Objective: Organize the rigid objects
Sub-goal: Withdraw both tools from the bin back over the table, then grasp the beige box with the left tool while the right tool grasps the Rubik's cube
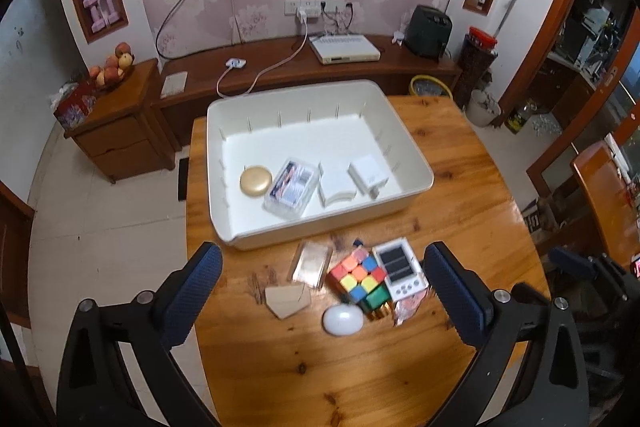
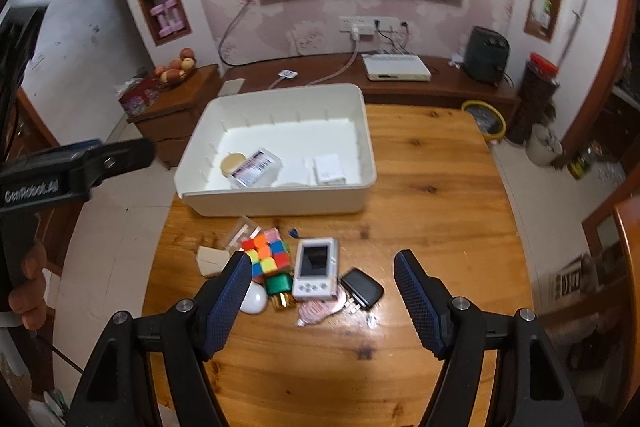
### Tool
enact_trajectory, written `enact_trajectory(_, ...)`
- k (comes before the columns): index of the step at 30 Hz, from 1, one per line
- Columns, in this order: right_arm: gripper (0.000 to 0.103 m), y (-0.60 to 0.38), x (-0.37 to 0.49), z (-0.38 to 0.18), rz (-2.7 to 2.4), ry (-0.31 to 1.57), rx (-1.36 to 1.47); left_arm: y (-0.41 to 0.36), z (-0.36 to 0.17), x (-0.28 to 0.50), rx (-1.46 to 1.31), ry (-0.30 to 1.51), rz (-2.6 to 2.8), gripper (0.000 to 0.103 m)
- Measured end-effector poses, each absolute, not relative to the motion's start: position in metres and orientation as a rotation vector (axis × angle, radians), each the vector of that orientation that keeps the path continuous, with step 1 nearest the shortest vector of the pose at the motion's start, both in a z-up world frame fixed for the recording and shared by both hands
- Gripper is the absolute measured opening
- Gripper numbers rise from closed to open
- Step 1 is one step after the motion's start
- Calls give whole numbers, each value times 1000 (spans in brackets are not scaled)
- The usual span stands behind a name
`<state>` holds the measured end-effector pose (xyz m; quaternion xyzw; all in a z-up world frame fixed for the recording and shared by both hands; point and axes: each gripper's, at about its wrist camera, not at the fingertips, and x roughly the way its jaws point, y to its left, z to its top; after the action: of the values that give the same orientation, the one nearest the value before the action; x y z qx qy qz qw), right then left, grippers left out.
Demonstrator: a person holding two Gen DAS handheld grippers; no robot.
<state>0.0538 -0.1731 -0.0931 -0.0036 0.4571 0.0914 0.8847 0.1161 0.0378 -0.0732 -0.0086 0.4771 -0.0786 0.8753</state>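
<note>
Hovering over the worktop (image 1: 460, 187), both tools are empty: left tool (image 1: 320, 291) has its jaws spread as wide as they go w/ nothing between, right tool (image 2: 322, 299) sits about half open, also gripping nothing. White bin (image 1: 416, 155) fills the upper centre of the left view and already has a gold disc (image 1: 256, 180), a clear case (image 1: 292, 187) and white boxes (image 1: 368, 175) inside. Leftover bits lie in a tight cluster just below the bin's near wall, centre frame: colour cube (image 1: 358, 277), white handheld game (image 1: 400, 269) touching it on the right, clear card holder (image 1: 312, 265) and tan card (image 1: 288, 301) to the left, white egg-shaped thing (image 1: 343, 320) below. Right view adds a black charger (image 2: 362, 287) at the cluster's lower right. Best next pick, imo: an outer item, e.g. charger w/ right tool or egg w/ left, since the cube and game sit packed together. Come down w/ a pad on each side, square to the flat faces, avoid nudging neighbours. Frames are a bit blurry, so small details near the cube are unclear.
</note>
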Motion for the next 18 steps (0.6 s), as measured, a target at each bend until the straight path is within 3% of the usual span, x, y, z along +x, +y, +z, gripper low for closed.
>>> enact_trajectory(18,74,-137,60,-166,261,1087,-67,69,-211,126,-20,1334,-26,101)
